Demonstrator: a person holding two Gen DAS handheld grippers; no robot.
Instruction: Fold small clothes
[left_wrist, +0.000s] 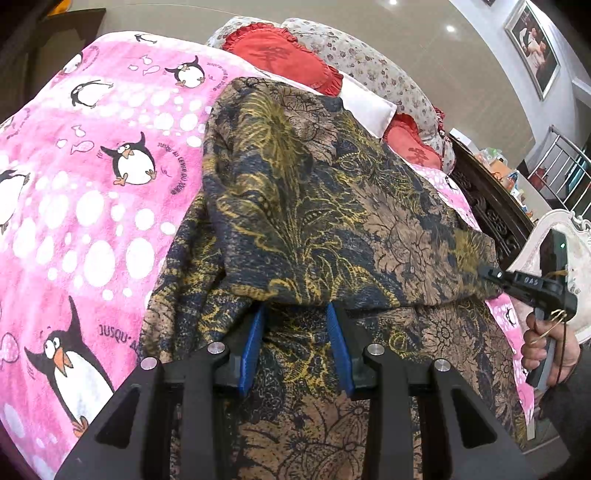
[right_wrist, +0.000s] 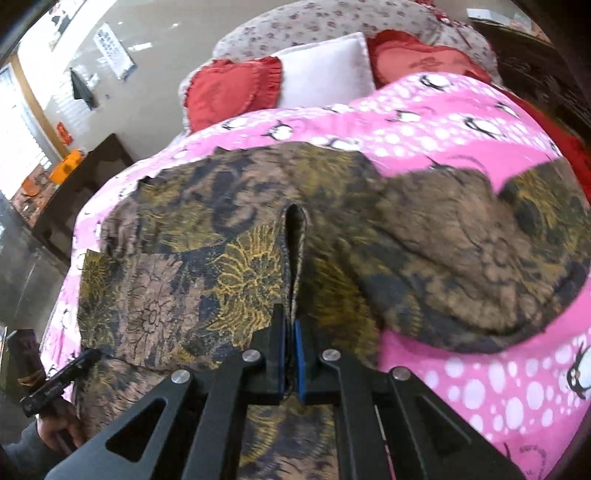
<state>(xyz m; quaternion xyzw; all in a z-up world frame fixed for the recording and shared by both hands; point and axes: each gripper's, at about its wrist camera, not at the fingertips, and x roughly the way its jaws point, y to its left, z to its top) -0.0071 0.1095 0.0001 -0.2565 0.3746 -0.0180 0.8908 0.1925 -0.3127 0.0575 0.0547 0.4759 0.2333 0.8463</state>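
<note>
Both claws (pinching) on garment (left_wrist: 332, 206)

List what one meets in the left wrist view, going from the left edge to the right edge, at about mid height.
Pink penguin blanket → dark floral garment → right gripper, pinching the garment's edge → white chair back.

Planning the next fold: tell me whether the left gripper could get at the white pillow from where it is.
Probably not. The left gripper is occupied with the patterned garment draped over its fingers, and the white pillow lies at the far end of the pink blanket, beyond the whole garment, between red cushions.
</note>
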